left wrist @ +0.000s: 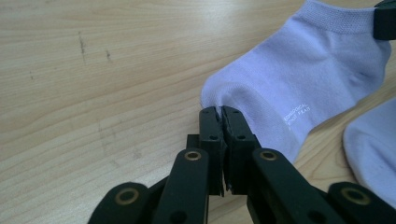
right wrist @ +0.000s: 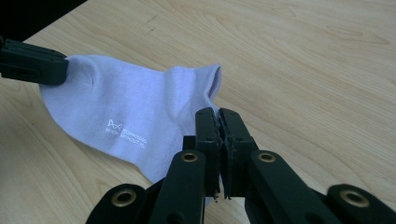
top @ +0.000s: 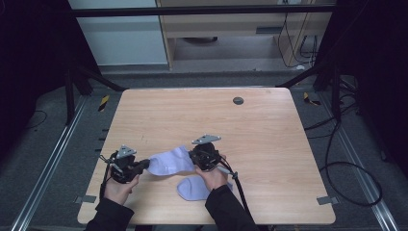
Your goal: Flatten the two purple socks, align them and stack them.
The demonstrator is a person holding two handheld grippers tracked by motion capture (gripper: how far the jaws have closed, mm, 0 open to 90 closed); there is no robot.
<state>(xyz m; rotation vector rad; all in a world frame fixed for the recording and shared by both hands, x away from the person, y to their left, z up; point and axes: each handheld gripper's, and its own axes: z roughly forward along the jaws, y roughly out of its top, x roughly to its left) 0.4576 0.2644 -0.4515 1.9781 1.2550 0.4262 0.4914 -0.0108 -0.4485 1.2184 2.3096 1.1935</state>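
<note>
Near the front edge of the wooden table (top: 269, 144), a little left of its middle, a pale lilac ankle sock (top: 168, 161) is stretched between the two grippers. The left gripper (left wrist: 219, 112) is clenched on the sock's toe end; in the left gripper view its jaws meet with a fold of the knit pinched between them. The right gripper (right wrist: 218, 114) is likewise closed tight on the cuff end, just beside the sock's opening, and the far black jaw of the other tool shows at the opposite tip of the fabric in each gripper view. Held from both ends this way, the sock hangs taut and fairly flat, its small white printed lettering facing up, which suits laying it squarely over something or smoothing it out.

A second sock (top: 192, 187) of the same colour lies flat on the table closer to the front edge, directly below the right gripper and partly under the person's right hand (top: 214, 178). My judgement is that the held sock is being lined up to pair with this mate, since it sits just beside it and roughly parallel. A small dark round disc (top: 238, 100) sits near the table's far edge, well apart from the work.
</note>
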